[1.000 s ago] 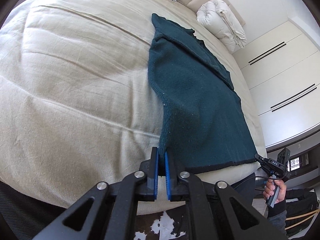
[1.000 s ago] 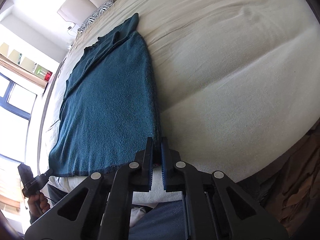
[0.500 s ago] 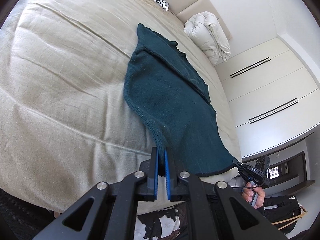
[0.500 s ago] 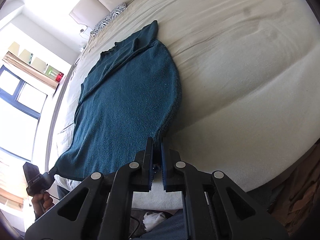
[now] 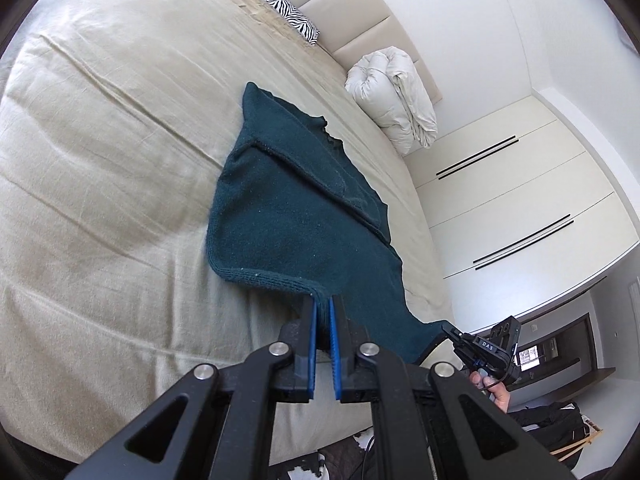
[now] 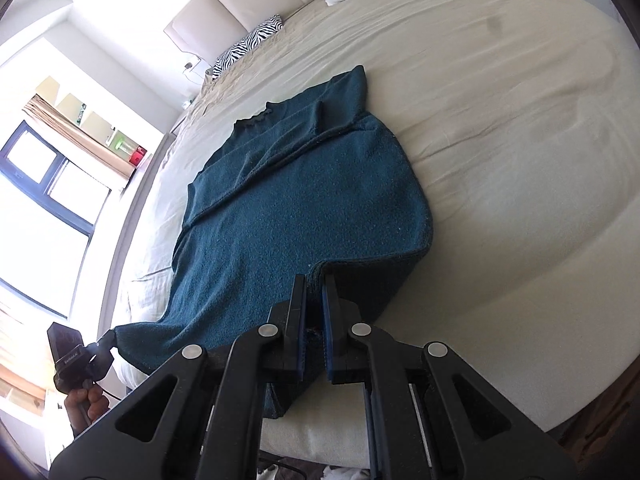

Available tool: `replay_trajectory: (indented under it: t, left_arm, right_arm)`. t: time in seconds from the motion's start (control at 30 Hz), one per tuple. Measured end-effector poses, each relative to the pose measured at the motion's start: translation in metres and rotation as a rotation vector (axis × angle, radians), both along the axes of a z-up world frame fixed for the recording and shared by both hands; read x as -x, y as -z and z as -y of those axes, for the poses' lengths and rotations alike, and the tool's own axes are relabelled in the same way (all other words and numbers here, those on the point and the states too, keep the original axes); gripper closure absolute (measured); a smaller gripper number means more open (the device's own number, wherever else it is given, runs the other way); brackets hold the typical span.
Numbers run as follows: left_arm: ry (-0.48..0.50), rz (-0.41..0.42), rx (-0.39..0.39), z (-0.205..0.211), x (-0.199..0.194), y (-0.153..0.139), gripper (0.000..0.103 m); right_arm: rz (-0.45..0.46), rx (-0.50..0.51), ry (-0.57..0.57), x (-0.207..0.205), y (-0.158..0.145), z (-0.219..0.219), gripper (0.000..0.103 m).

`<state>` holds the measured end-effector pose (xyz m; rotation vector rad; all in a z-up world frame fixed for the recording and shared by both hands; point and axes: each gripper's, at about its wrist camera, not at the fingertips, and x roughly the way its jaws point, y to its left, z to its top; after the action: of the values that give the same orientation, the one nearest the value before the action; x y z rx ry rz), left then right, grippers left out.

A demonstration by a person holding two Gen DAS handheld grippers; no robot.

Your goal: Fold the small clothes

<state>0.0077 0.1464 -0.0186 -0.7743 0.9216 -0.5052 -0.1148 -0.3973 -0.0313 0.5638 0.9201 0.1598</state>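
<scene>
A dark teal knitted sweater [image 5: 296, 216] lies on the beige bed [image 5: 100, 160], collar toward the headboard. My left gripper [image 5: 322, 304] is shut on one bottom hem corner, lifted off the bed. My right gripper [image 6: 314, 280] is shut on the other hem corner of the sweater [image 6: 288, 208]. The hem edge is raised and curls toward the collar between them. Each view shows the other gripper holding its corner: the right one in the left wrist view [image 5: 454, 336], the left one in the right wrist view [image 6: 106, 340].
A folded white duvet [image 5: 394, 92] and a zebra-print pillow [image 5: 286, 12] lie near the padded headboard. White wardrobe doors [image 5: 520, 208] stand beside the bed. A window [image 6: 44, 184] is on the other side. The bed's front edge is just below both grippers.
Both grippers have lifted the hem corners and carried them forward over the bed toward the collar. The sweater's lower part now rises off the bed and bends.
</scene>
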Motion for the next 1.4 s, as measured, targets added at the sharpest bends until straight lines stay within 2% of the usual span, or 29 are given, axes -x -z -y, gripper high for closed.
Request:
replay_trajectory:
  t: [0.33, 0.87, 1.1, 1.4]
  left_arm:
    - [-0.018, 0.064, -0.01, 0.0, -0.035, -0.017, 0.096]
    - [-0.088, 0.07, 0.041, -0.012, -0.092, -0.021, 0.096]
    - [-0.103, 0.088, 0.034, -0.009, -0.128, -0.025, 0.096]
    - [-0.132, 0.096, 0.018, -0.008, -0.175, -0.024, 0.096]
  right_arm:
    - [0.068, 0.011, 0.012, -0.041, -0.027, -0.008, 0.097]
    - [0.127, 0.044, 0.085, -0.111, -0.04, 0.006, 0.097]
    - [0.143, 0.12, 0.091, -0.153, -0.045, 0.004, 0.097]
    - [0.132, 0.207, 0.13, -0.206, -0.032, 0.008, 0.097]
